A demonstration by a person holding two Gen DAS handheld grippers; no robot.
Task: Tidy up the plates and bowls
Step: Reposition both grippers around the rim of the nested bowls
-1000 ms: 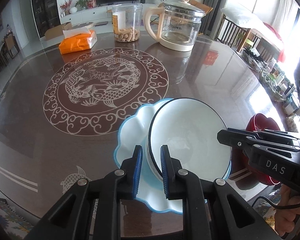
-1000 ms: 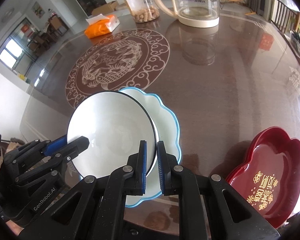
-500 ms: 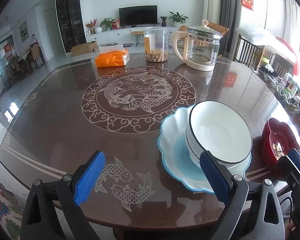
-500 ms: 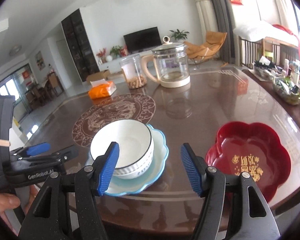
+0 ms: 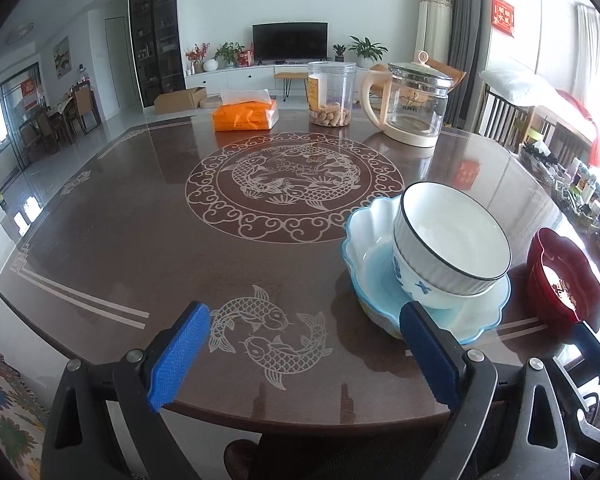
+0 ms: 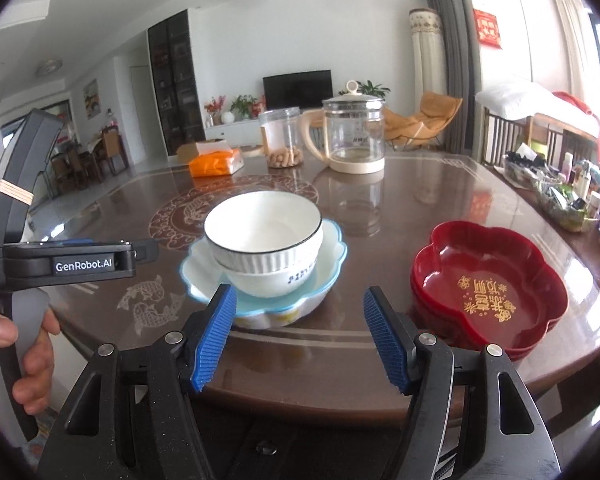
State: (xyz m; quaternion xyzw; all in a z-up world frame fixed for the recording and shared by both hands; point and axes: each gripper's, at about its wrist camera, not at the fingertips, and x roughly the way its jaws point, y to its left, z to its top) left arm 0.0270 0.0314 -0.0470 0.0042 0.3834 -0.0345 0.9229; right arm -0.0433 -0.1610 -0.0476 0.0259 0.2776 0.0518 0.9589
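Both tongs, left (image 5: 304,356) and right (image 6: 300,336), gape empty; lower bowl (image 6: 268,280) (mostly hidden) under ribbed bowl (image 6: 262,232).

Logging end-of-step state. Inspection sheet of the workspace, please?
Surface: dark table, fish inlay, glossy.
Job's things: ribbed bowl nested in a second bowl, both in blue plate; red dishes stacked to its right.
Clutter: kettle, jar, tissue pack at the far edge.
Grippers: left gripper and right gripper, jaws just opened, nothing between them.
Cables: nothing seen.
Surroundings: living room, TV, chairs.
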